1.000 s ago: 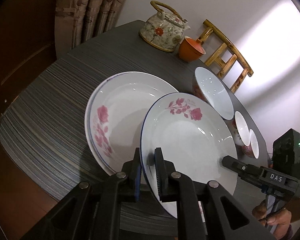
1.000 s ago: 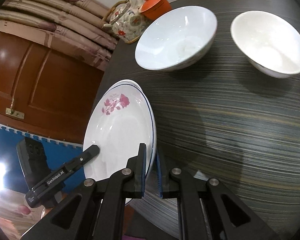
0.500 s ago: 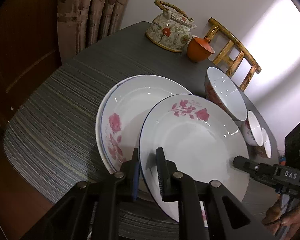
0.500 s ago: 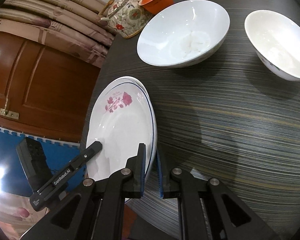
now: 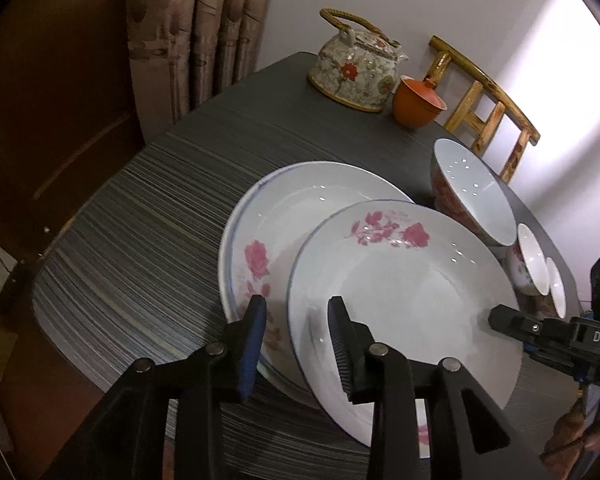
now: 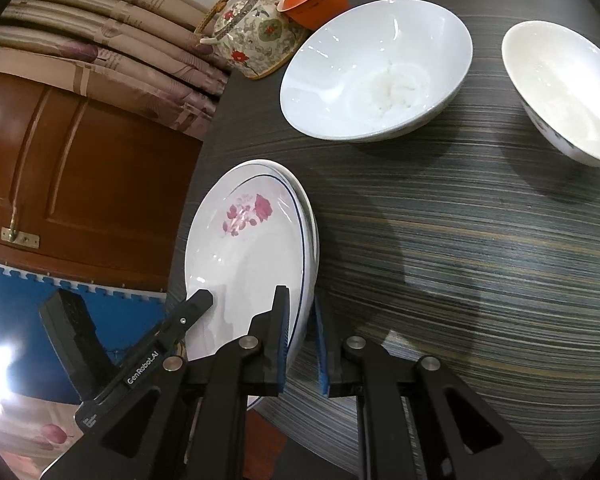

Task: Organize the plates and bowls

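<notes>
Dark table (image 5: pixel 140 240) ahead: right gripper (image 6: pixel 300 340) clamps the top plate (image 5: pixel 400 300) rim, steadying it over the lower plate (image 5: pixel 280 208) while left gripper (image 5: pixel 296 336) jaws open off it.

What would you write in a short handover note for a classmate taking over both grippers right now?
Left gripper: jaws opening, top plate's rim between them, pads no longer pressing.
Right gripper: shut on the top plate's opposite rim.
Things: top plate rests tilted, off-centre on the lower plate on the table. Big bowl and medium bowl stand apart; a smaller bowl beside them in the left view.
Done: plate brought onto plate.
Left: centre it, release the right grip, nest the bowls.
</notes>
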Demonstrator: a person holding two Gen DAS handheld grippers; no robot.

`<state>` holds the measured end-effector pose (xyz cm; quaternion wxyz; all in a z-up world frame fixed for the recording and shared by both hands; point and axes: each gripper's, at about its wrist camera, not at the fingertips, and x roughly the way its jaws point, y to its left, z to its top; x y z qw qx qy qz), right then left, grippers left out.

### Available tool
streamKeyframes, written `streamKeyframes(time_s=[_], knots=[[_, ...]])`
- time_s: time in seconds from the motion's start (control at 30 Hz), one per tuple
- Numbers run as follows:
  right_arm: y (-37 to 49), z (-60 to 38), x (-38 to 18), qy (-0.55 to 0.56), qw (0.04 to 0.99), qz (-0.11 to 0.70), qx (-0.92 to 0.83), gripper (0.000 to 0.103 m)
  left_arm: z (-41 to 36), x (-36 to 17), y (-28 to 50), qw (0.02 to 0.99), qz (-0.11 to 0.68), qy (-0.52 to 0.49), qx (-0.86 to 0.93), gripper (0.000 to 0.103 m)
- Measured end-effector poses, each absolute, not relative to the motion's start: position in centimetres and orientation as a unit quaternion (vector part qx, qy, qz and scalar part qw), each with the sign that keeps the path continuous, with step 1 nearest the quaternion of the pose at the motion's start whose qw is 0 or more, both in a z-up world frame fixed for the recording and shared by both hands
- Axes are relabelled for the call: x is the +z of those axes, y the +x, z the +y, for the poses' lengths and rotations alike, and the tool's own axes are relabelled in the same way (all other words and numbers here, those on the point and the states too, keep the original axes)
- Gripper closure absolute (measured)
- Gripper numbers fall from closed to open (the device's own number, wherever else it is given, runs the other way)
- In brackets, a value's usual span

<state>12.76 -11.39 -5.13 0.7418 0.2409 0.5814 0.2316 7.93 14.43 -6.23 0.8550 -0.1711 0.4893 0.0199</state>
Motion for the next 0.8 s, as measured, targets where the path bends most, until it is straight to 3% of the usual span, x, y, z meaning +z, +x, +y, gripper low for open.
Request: streamKeyframes(time_s=[0.33,0.8], knots=[[13.1,-11.5,-5.1,0.250,0.741,0.581,0.225,0.090,14.7,-4.9,7.6,0.870,0.466,-0.156,0.048,0.064],[13.5,-10.5,-5.2,0.247,0.746,0.578,0.221,0.089,14.4,-4.3,7.6,0.876,0.459,-0.143,0.042,0.064]])
